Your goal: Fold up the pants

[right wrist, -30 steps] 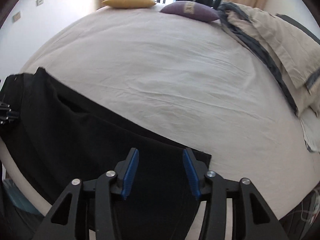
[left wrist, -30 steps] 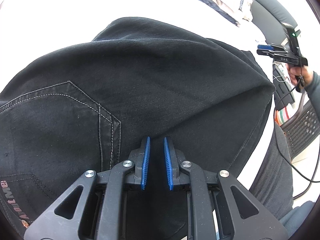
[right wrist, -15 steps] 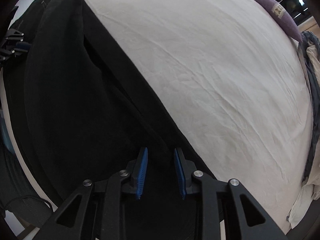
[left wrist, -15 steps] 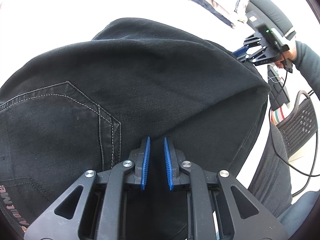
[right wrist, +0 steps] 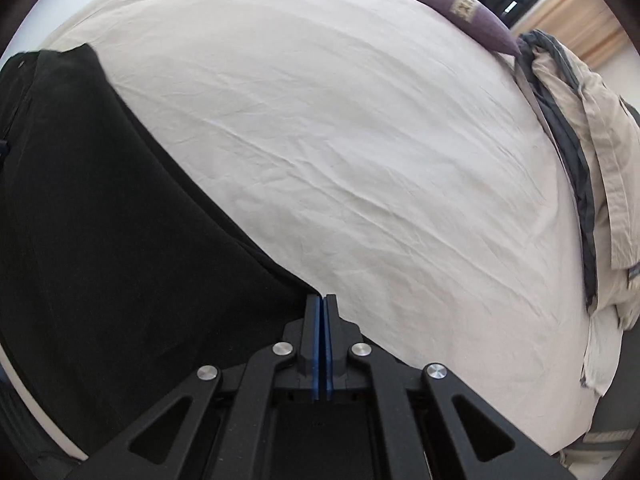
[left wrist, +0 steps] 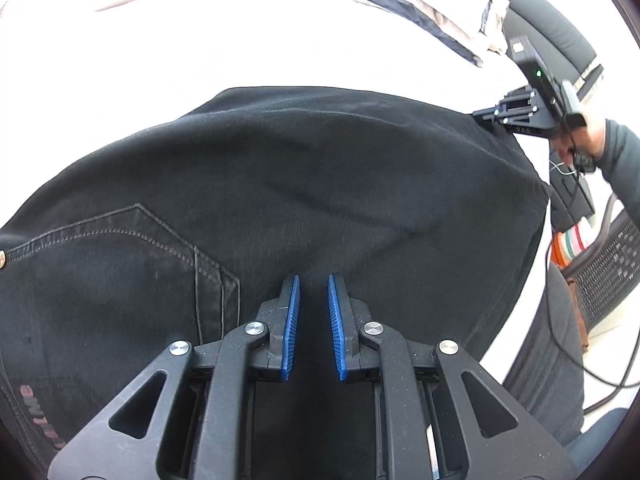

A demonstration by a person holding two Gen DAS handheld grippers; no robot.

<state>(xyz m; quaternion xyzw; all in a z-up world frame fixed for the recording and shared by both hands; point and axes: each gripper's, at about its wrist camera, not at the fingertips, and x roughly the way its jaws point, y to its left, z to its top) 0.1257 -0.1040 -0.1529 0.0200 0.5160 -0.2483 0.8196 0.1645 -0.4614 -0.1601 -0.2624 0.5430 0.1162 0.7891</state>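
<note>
Left wrist view: left gripper [left wrist: 312, 328] nearly closed, pinching the black pants [left wrist: 280, 184] by the back pocket [left wrist: 120, 248], probably anchoring them.
Right gripper [right wrist: 321, 344]: jaws just snapped together on the pants' edge near the hem, likely to lift it.
Pants location: flat along the bed's near edge.
Free room: bare sheet [right wrist: 360, 152] from 11 to 2 o'clock; crumpled bedding [right wrist: 580, 128] at 3.

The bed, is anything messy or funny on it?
Yes. A beige blanket with dark trim lies crumpled in a heap at the bed's far edge, beside a purple pillow. The black pants lie fairly smooth.
</note>
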